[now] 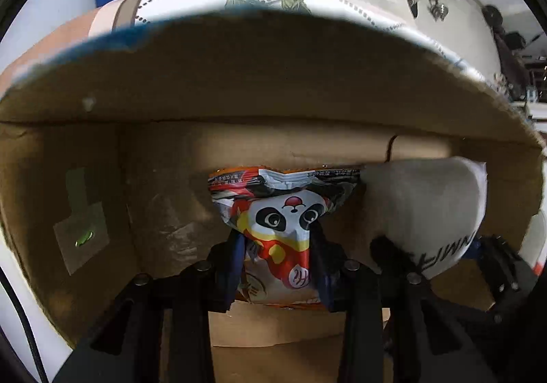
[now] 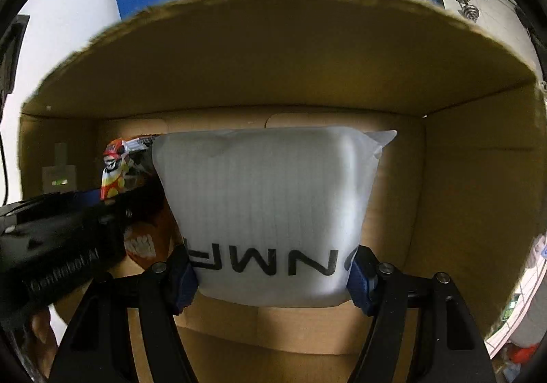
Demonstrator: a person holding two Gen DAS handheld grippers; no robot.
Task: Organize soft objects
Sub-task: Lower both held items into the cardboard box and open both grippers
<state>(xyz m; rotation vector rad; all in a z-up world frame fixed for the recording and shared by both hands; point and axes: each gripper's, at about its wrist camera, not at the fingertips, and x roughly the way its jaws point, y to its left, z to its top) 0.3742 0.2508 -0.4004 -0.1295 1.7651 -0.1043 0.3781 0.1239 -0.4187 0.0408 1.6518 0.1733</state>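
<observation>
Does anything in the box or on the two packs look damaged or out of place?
Only small things. The cardboard box has a ragged, torn top edge. The panda snack bag is crumpled where the left claw pinches it. The white pack in the right claw looks intact.

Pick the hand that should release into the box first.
Right, probably. Its tongs hold the white pouch deep in the cardboard box, with bare wall beside it. The left tongs pinch the panda snack bag, crowded by the pouch.
</observation>
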